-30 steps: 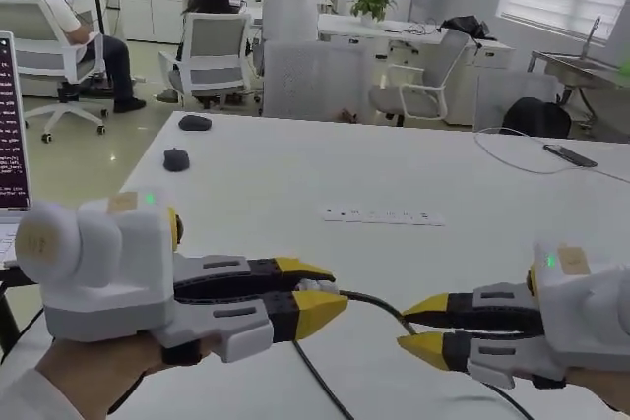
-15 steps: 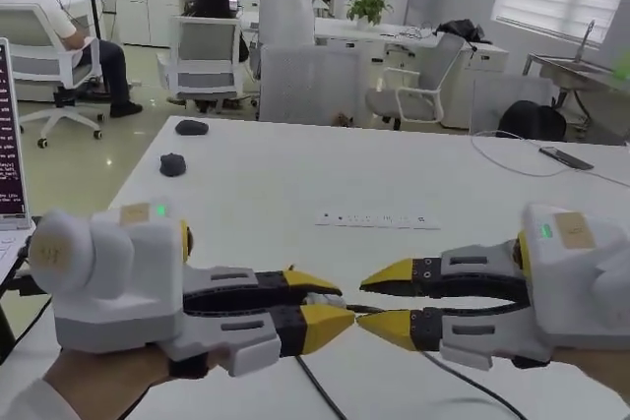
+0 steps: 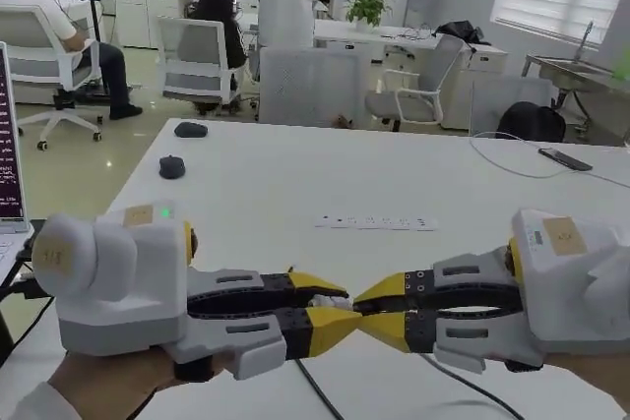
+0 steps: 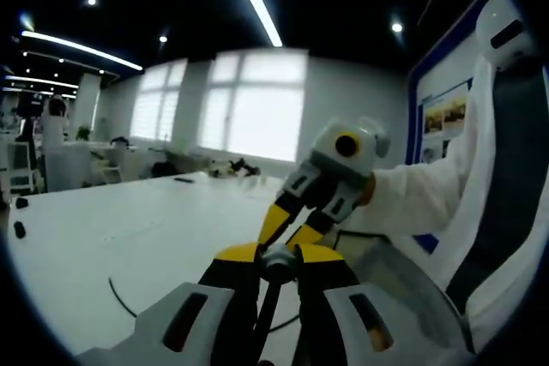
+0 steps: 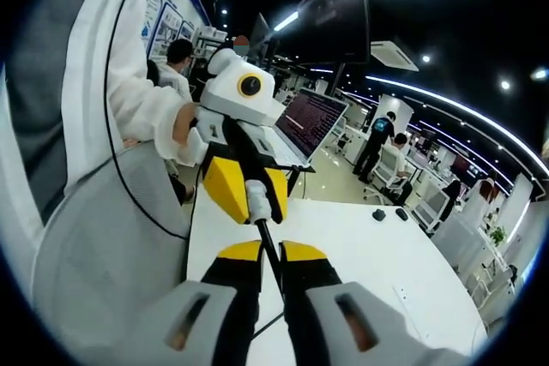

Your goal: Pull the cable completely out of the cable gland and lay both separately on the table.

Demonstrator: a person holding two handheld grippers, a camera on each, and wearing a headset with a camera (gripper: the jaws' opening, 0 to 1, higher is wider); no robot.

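Black cable (image 3: 315, 389), whitish cable gland (image 5: 257, 199), white table (image 3: 443, 184); left tool (image 4: 279, 255) and right tool (image 5: 262, 250) are yellow-tipped.

Your white table (image 3: 295, 174) carries two small dark things toward its far left corner, the farther lump (image 3: 191, 129) and the nearer lump (image 3: 172, 166). They may be computer mice, though they are too small to be sure. A white power strip (image 3: 376, 221) lies flat about mid-table, a dark flat slab (image 3: 563, 157) rests near the far right edge, and close to you the slack of the cable (image 3: 315, 390) trails onto the tabletop.
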